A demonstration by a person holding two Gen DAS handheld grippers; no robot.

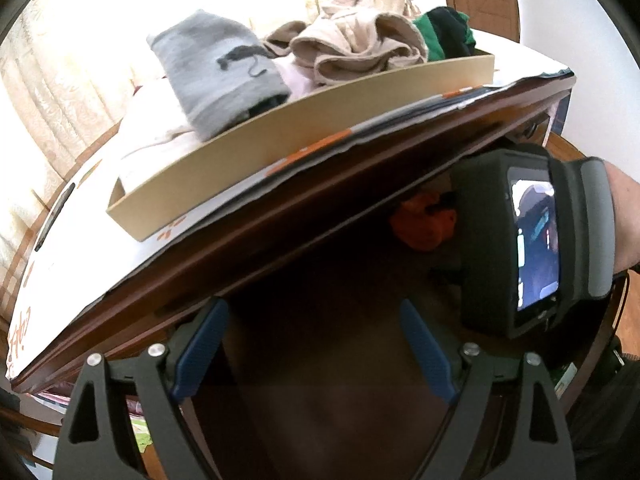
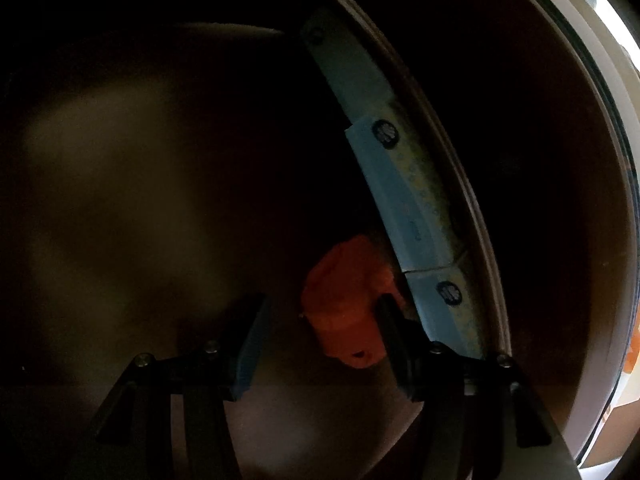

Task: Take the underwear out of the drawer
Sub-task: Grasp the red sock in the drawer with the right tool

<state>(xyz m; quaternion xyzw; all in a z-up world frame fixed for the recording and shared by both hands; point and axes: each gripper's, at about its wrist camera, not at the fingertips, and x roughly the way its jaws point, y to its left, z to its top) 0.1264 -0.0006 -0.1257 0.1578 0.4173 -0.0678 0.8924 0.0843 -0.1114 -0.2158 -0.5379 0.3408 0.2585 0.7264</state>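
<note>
Reaching into the open drawer (image 2: 160, 160) with the right hand-held gripper (image 2: 320, 344) spread beside the orange underwear (image 2: 344, 300), not yet pinched or lifted out.

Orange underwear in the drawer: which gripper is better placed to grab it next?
Right. The right gripper is already inside the dark drawer, jaws open, with the orange underwear just beyond its fingertips. The left gripper hangs open outside, below the desk edge, nothing between its fingers.
</note>
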